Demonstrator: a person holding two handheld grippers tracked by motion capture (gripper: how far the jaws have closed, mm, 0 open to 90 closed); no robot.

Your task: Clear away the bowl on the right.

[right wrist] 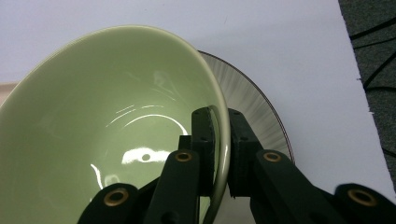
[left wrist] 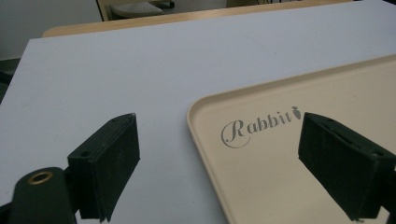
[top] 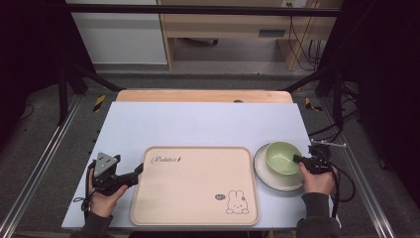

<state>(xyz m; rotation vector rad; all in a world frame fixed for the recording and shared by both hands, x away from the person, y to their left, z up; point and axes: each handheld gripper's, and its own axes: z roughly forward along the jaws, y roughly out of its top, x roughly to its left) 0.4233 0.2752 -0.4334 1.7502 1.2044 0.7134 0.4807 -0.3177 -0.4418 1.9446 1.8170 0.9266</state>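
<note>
A pale green bowl (top: 282,156) sits on a white plate (top: 267,176) with a dark rim, to the right of the beige tray (top: 163,203). My right gripper (top: 300,159) is shut on the bowl's right rim; in the right gripper view its two pads clamp the green wall (right wrist: 223,154) from inside and outside, with the plate (right wrist: 252,100) beneath. My left gripper (top: 140,169) stands open at the tray's left edge. In the left gripper view its jaws straddle the tray's rim (left wrist: 194,128) by the "Rabbit" lettering, touching nothing.
The tray bears a rabbit drawing (top: 236,203) at its near right corner and is otherwise bare. The white table top (top: 198,124) extends behind it. Cables lie on the floor (top: 327,131) to the right of the table.
</note>
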